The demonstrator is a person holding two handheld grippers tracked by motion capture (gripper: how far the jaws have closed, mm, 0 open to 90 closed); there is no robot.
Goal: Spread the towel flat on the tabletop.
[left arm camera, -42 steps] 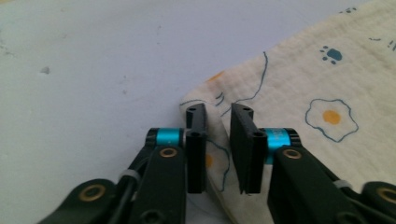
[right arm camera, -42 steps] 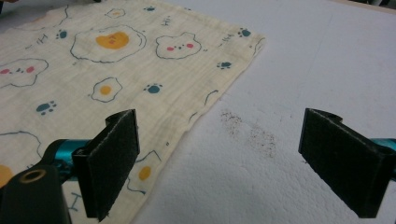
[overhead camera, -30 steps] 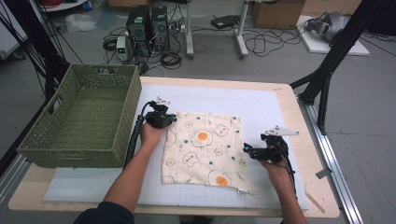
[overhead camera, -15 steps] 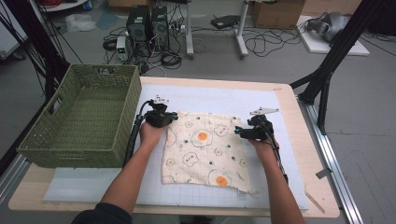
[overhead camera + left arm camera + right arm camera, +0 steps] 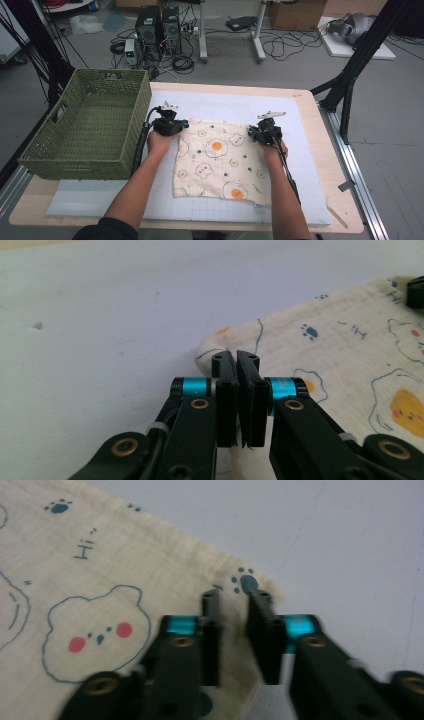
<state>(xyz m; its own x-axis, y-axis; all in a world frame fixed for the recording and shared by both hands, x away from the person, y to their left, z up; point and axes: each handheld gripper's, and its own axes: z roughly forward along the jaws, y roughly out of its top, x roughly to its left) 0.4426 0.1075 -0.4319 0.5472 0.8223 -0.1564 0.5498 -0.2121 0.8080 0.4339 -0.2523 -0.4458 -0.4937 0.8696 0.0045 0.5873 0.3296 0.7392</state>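
Printed muslin cloth [image 5: 220, 160] pinched at its far corners, left gripper [image 5: 236, 360] clamped on one, right gripper [image 5: 235, 600] jaws just closing around the other

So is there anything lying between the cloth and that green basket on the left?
Nothing visible. Bare white mat separates the cloth from the green basket. The left hand-held gripper sits at the cloth's far left corner, nearest the basket.

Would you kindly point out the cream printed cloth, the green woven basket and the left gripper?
cream printed cloth [image 5: 217, 162], high view, middle of the fabric.
green woven basket [image 5: 75, 161], high view, near outer wall.
left gripper [image 5: 236, 359], left gripper view, between its fingertips.
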